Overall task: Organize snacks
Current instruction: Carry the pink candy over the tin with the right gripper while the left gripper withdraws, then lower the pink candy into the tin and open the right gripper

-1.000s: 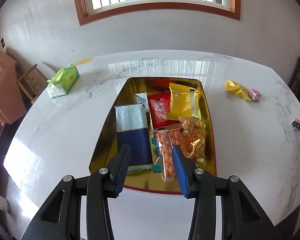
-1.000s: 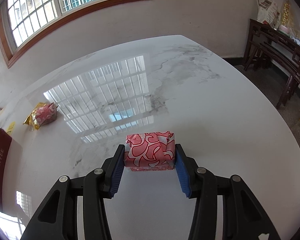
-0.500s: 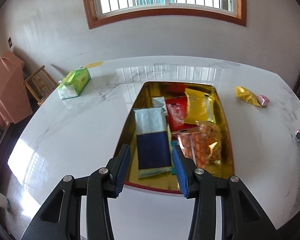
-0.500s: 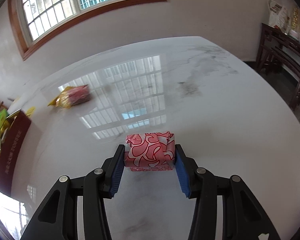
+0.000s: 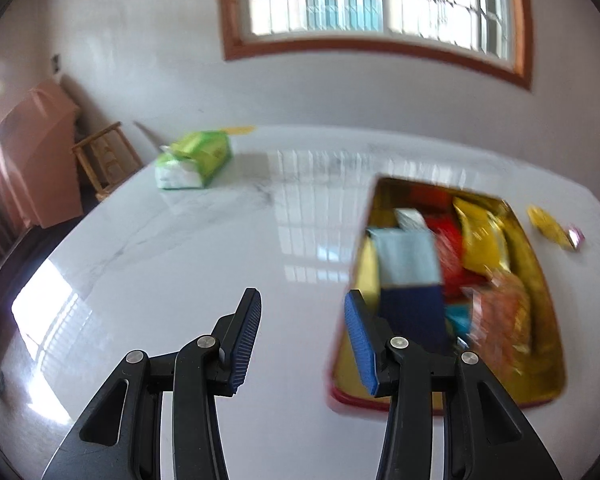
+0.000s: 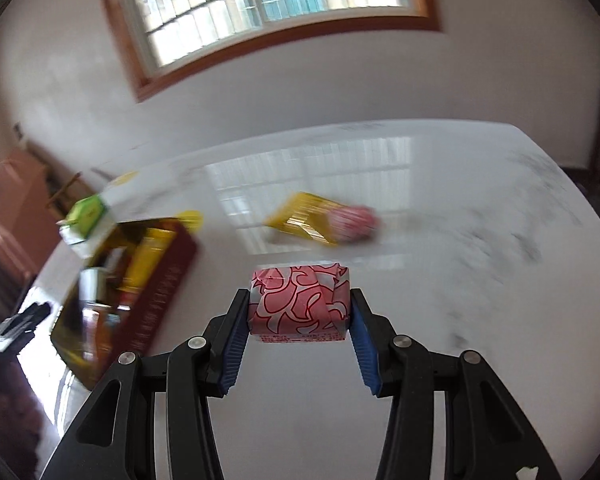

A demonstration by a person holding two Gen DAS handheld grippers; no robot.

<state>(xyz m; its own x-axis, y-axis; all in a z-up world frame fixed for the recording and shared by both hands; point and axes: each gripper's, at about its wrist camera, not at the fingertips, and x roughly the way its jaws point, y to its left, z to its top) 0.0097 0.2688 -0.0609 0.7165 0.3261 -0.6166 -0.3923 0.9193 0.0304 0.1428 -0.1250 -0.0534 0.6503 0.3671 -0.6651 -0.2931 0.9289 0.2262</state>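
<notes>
My right gripper (image 6: 298, 330) is shut on a pink-and-white patterned snack pack (image 6: 299, 302) and holds it above the white marble table (image 6: 420, 280). A gold tray with red sides (image 6: 160, 288) holding several snack packs lies to its left. The tray also shows in the left wrist view (image 5: 540, 288), with a blue-and-white pack (image 5: 410, 276), yellow and orange packs inside. My left gripper (image 5: 302, 340) is open and empty over bare table left of the tray. A yellow packet (image 6: 304, 218) and a small pink snack (image 6: 354, 224) lie on the table beyond the right gripper.
A green tissue pack (image 5: 194, 160) lies at the table's far left corner. A wooden chair (image 5: 104, 156) and a pink cabinet (image 5: 32, 160) stand beyond the table's left edge. A window is on the far wall. The yellow packet (image 5: 548, 226) lies right of the tray.
The left gripper has swung left, so the tray now sits to its right. The right gripper has swung left with the pink pack; the tray and yellow packet have come into its view.
</notes>
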